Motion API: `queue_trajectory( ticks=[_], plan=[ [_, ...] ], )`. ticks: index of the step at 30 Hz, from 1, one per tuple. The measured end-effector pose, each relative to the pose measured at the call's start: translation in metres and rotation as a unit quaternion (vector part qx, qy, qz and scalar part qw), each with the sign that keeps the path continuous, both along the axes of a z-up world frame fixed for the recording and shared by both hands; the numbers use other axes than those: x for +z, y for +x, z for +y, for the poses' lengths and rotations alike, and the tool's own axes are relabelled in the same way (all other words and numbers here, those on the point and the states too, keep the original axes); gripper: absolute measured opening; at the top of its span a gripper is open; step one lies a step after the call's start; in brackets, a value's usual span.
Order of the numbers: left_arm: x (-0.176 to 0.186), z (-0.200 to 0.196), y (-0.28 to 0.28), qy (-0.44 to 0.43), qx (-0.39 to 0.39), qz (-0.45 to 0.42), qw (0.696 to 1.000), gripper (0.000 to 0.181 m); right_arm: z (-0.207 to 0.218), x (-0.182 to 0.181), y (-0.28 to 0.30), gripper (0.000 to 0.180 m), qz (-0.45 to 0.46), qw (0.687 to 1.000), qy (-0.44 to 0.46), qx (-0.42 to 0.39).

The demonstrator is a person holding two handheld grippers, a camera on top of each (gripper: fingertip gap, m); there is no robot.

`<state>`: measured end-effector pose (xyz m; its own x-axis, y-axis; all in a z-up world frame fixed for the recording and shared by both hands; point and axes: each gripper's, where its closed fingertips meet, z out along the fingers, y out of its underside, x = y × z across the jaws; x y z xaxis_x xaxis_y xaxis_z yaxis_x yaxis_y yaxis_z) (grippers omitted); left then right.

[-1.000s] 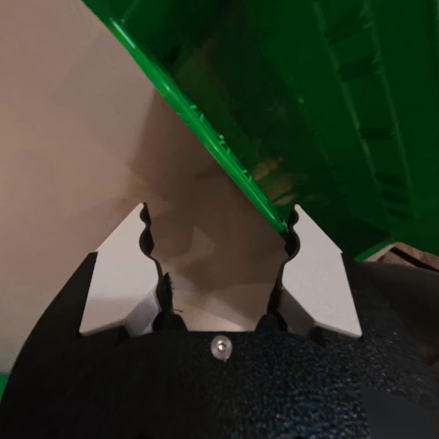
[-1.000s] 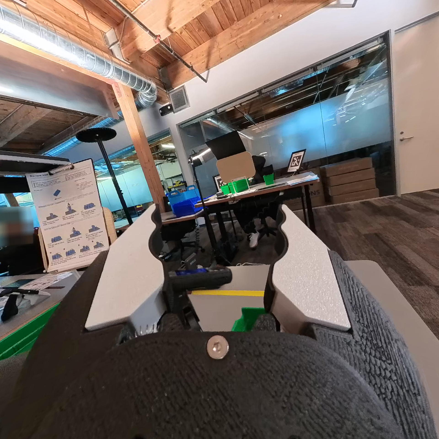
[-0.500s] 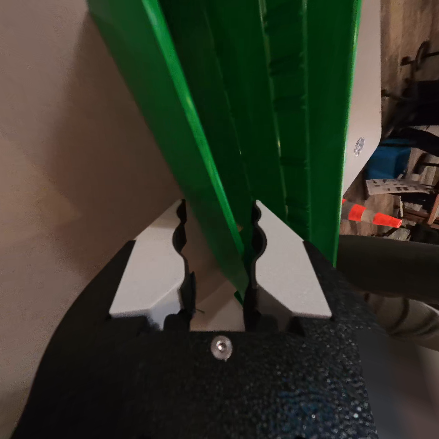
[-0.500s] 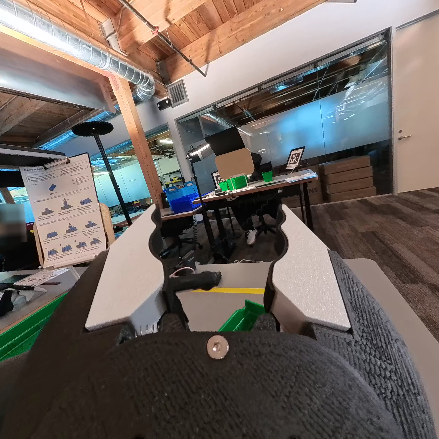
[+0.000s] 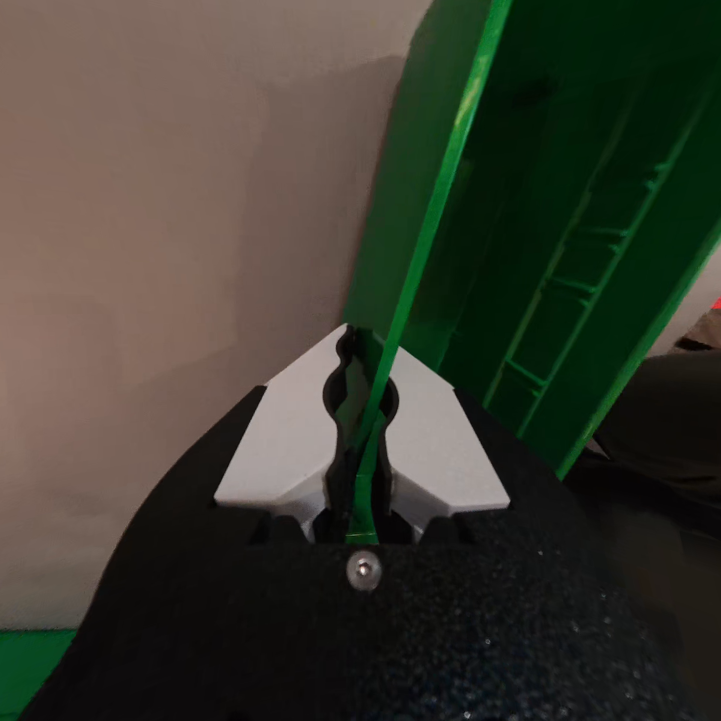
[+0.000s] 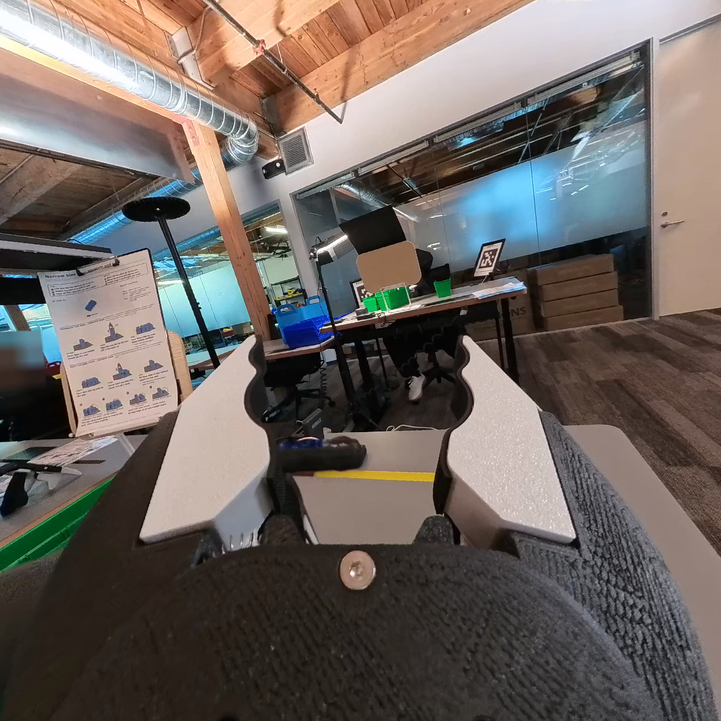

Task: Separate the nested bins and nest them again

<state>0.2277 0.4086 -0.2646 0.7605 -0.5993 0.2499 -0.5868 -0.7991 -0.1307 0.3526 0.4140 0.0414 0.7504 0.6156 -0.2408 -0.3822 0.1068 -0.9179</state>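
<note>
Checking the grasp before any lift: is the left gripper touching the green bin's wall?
Touching. The left wrist view shows the left gripper closed on the thin wall edge of the green bin, which runs down between both pads with no gap.

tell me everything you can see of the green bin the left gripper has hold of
The green bin looks like glossy moulded plastic, long and narrow. Its thin side wall runs between the fingers of the left gripper, which is shut on it. Its dark hollow shows, and a ladder-like row of ribs runs along its right side. It stretches away from the camera over a plain beige surface. Whether another bin sits nested inside cannot be told.
</note>
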Motion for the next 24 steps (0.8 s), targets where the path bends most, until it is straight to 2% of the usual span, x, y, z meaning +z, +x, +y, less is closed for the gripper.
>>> queue_trajectory(
  ticks=[3, 6, 10, 14, 17, 21, 24],
  plan=[
    [0.03, -0.004, -0.014, -0.015, 0.014, -0.038, 0.999, 0.005, -0.002, 0.001, -0.001, 0.096, -0.001, 1.0, 0.003, 0.002],
    [0.081, -0.004, -0.045, 0.008, 0.042, -0.064, 0.997, 0.004, -0.003, 0.002, -0.003, 0.096, 0.001, 1.0, 0.005, 0.005],
    [0.146, -0.015, -0.114, 0.041, 0.109, -0.056, 0.992, 0.004, -0.001, 0.001, -0.004, 0.096, 0.001, 1.0, 0.003, 0.007],
    [0.193, -0.039, -0.188, 0.07, 0.188, -0.053, 0.978, 0.003, 0.0, 0.0, -0.009, 0.096, -0.002, 1.0, 0.001, 0.014],
    [0.207, -0.068, -0.241, 0.074, 0.252, -0.047, 0.964, 0.003, -0.002, 0.001, -0.012, 0.095, -0.003, 1.0, 0.004, 0.019],
    [0.2, -0.119, -0.298, 0.06, 0.321, -0.021, 0.945, 0.003, -0.002, 0.001, -0.015, 0.095, -0.003, 1.0, 0.003, 0.025],
    [0.193, -0.145, -0.327, 0.057, 0.368, -0.039, 0.927, 0.003, 0.0, -0.001, -0.017, 0.095, -0.004, 1.0, -0.001, 0.028]
  ],
)
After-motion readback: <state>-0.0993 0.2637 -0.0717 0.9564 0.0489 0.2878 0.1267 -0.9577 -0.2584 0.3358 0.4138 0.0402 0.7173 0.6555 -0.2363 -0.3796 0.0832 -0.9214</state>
